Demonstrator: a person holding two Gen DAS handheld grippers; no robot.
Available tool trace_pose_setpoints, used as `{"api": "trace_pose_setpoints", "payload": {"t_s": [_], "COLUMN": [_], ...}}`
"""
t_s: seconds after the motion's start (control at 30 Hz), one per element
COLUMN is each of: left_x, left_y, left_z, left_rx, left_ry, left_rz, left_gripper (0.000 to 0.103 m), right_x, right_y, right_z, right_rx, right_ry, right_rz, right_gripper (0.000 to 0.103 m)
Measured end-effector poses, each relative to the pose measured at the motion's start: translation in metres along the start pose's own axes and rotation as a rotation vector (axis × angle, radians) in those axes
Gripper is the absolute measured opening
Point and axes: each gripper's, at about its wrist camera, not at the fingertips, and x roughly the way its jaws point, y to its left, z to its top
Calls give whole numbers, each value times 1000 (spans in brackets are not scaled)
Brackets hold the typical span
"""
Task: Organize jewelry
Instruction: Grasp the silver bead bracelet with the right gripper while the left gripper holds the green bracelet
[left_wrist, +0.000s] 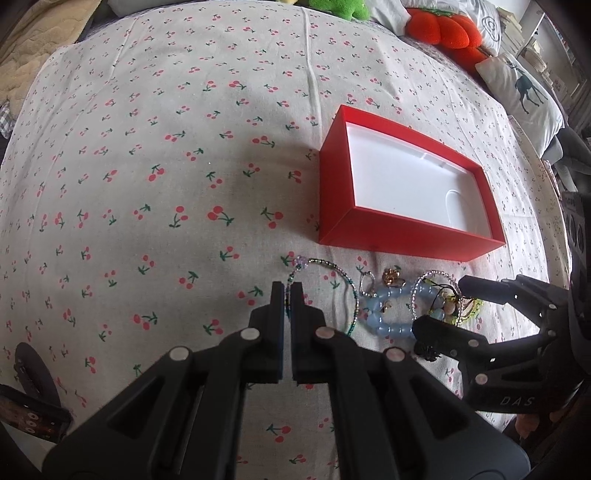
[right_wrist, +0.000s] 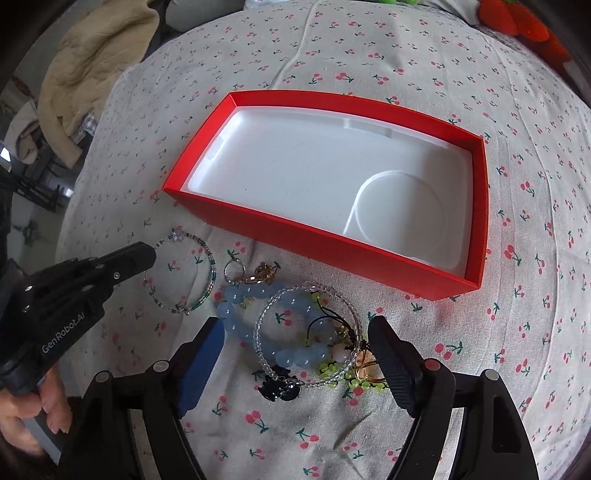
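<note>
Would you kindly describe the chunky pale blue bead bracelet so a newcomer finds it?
Start at the open red cardboard box on the cherry-print cloth. In the jewelry cluster before its near wall lies the chunky pale blue bead bracelet; its translucent beads are far larger than its neighbours'.

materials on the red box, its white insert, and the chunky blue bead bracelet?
Red rectangular box: looks like matte paperboard, with flat colour, crisp folded corners and no shine.
White moulded insert: probably thin formed plastic or pulp, given its rounded recesses and soft sheen.
Chunky pale-blue bead bracelet: translucent glossy beads, glass or acrylic or stone; the look can't settle which.
</note>
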Motion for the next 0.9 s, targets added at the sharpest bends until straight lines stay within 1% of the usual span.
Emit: {"api": "trace_pose_setpoints", "payload": {"t_s": [0.2, 0.43, 0.5, 0.57, 0.67, 0.8, 0.83, 0.87, 0.9], "left_x": [1, 3, 3, 2, -1, -6, -7, -9, -10], "left_y": [4, 3, 3, 2, 1, 1, 1, 1, 1], "left_z": [0, 1, 1, 1, 1, 0, 0, 0, 0], "left_rx": [-5, 2, 2, 3, 2, -1, -1, 0, 1], "left_ry": [5, 9, 9, 5, -2, -10, -14, -17, -20], "left_rz": [-2, 2, 1, -1, -6, -18, -21, -23, -24], "left_gripper": [3, 3, 3, 3, 3, 3, 3, 3, 3], "right_x": [13, 21, 21, 20, 17, 12, 10, 8, 7], "right_y": [3, 7, 7, 6, 2, -7, -8, -9, -11], "right_z": [1, 2, 2, 0, 0, -1, -1, -1, 0], "right_rx": [-11, -23, -21, -14, -4, 8, 10, 13, 18], "right_ry": [36, 46, 43, 40, 43, 42, 39, 35, 32], "right_rz": [-34, -78, -81, -82, -69, -47, -42, -38, -32], "right_gripper": [82, 81, 77, 71, 65, 60, 56, 49, 47]}}
